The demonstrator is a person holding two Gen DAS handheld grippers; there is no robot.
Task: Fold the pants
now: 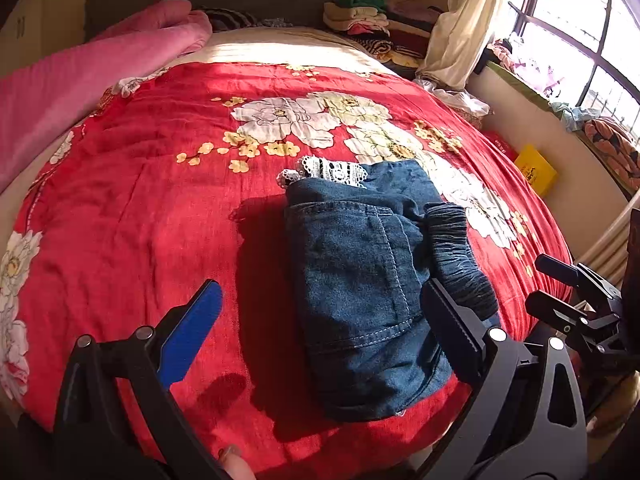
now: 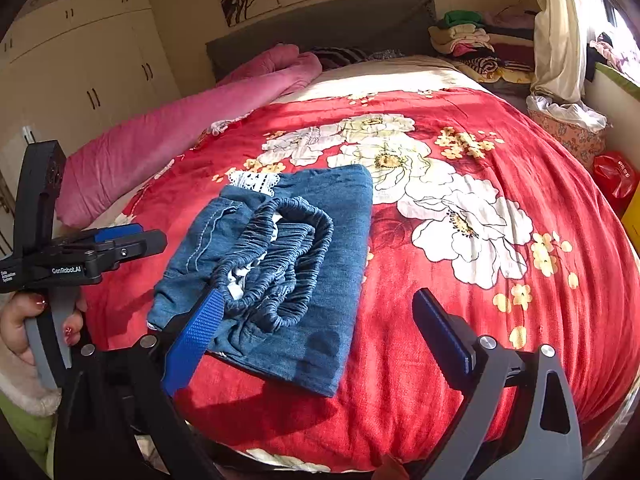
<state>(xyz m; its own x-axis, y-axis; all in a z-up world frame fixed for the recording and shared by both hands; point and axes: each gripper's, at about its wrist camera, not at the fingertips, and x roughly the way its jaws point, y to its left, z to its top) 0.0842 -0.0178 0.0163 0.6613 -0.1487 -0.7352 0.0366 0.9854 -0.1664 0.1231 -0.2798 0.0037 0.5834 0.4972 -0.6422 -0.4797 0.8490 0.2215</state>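
The blue denim pants (image 1: 360, 280) lie folded into a compact bundle on the red floral bedspread (image 1: 160, 208), near the bed's front edge. White lace trim (image 1: 336, 170) sticks out at the far end and the elastic waistband (image 2: 280, 256) lies bunched on top. My left gripper (image 1: 324, 312) is open and empty, jaws wide, just above the near end of the pants. My right gripper (image 2: 320, 312) is open and empty too, over the bundle's near right side. Each gripper also shows in the other's view, the right gripper at the right edge (image 1: 568, 292) and the left gripper at the left edge (image 2: 120, 244).
A pink quilt (image 2: 180, 136) lies rolled along the left side of the bed. Stacked clothes (image 2: 468, 40) sit by the headboard. A curtain (image 2: 560, 28), a basket (image 2: 572, 128) and a red bag (image 2: 616, 176) stand to the right. The wardrobe (image 2: 80, 60) is at left.
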